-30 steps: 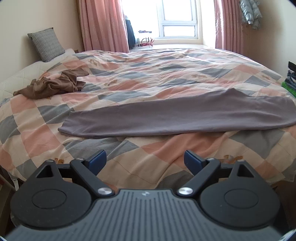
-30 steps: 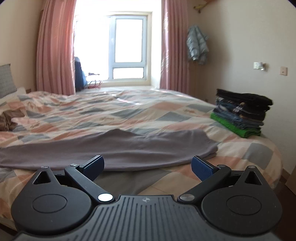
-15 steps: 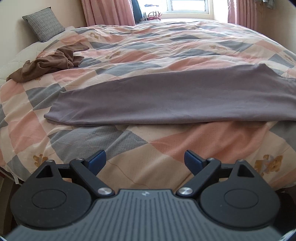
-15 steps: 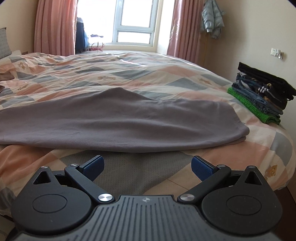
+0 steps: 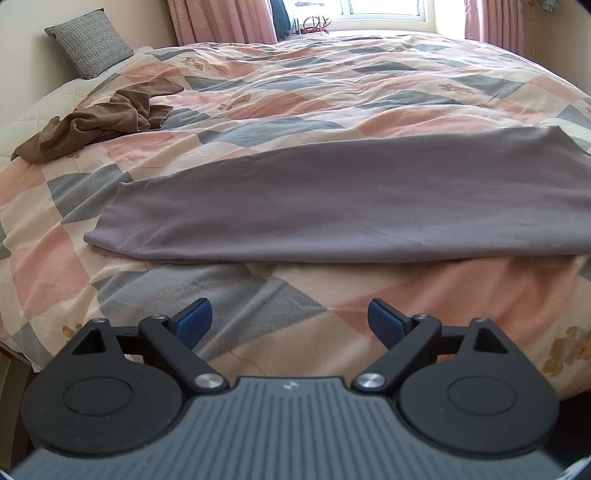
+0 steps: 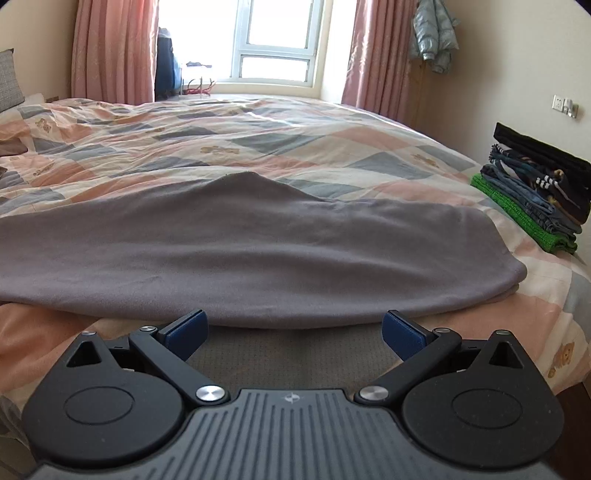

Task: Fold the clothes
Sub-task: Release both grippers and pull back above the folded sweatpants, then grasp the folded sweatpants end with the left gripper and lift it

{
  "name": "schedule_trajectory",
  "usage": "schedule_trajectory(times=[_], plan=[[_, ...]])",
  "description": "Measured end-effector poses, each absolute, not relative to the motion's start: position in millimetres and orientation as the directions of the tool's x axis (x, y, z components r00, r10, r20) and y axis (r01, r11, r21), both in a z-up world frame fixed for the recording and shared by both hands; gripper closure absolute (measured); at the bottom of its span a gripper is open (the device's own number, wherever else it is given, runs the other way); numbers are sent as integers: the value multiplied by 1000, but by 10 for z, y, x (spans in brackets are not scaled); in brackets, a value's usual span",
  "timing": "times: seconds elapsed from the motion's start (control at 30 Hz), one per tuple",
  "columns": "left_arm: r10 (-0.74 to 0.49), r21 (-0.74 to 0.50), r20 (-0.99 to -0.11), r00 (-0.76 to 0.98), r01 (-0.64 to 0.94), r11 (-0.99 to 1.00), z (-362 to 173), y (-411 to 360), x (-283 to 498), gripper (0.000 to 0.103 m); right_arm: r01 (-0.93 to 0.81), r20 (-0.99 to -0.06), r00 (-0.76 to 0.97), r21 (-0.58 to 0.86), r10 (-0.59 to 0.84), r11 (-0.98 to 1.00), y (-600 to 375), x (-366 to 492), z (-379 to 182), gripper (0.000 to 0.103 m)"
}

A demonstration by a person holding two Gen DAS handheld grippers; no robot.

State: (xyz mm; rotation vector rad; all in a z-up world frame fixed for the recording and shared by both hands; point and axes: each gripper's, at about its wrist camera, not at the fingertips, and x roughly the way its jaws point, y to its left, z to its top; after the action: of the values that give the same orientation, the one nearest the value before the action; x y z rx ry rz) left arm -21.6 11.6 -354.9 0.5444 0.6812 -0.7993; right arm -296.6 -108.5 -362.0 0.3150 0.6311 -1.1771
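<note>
Grey garment: lying flat across the near part of the bed, stretching sideways as one long smooth band, its near edge running close to the bed's front edge; in the right wrist view bunching into a low peak along its far edge and ending in a rounded, doubled fold toward the stack side.
Left gripper: hovering over the bed's front edge just short of the grey garment's near hem, touching nothing; jaws standing wide apart, blue pads showing with patchwork quilt between them.
Right gripper: hanging right at the grey garment's near hem, above a grey patch of the quilt; jaws spread wide apart, gripping nothing; contact of pads with cloth not being clear.
Brown garment: lying crumpled on the bed, well apart from the grey garment, toward the pillow side.
Pillow: leaning at the head of the bed, beyond the brown garment.
Folded stack: sitting on the bed's far right corner from the right wrist view, well apart from the grey garment's rounded end; green piece at the bottom, dark pieces above.
Window: letting in bright light beyond the bed, pink curtains hanging at both sides.
Jacket: hanging on the wall beside the right-hand curtain.
</note>
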Motion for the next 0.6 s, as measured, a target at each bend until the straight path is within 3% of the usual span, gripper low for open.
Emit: schedule_trajectory(times=[0.1, 0.17, 0.33, 0.47, 0.53, 0.6], plan=[[-478, 161, -720, 503, 791, 590, -3517, 133, -80, 13, 926, -593, 251, -83, -765, 369, -1131, -2953, -3608, 0], [-525, 80, -710, 470, 794, 603, -3450, 221, 112, 13, 926, -571, 269, -69, -775, 372, -1148, -2966, -3594, 0], [-652, -308, -684, 326, 681, 664, -3388, 624, 973, 14, 918, -541, 321, -23, -777, 396, -1203, -3040, -3601, 0], [-759, -596, -588, 280, 484, 641, -3480, 967, 1601, 17, 921, -568, 326, 13, -755, 389, -1289, -3044, -3679, 0], [-802, -706, -528, 280, 380, 598, -3553, 1118, 1862, 24, 921, -581, 331, 26, -743, 389, -1321, -3025, -3718, 0], [-824, -768, -491, 284, 304, 563, -3652, 1198, 2021, 39, 919, -593, 336, 33, -732, 394, -1343, -2991, -3751, 0]])
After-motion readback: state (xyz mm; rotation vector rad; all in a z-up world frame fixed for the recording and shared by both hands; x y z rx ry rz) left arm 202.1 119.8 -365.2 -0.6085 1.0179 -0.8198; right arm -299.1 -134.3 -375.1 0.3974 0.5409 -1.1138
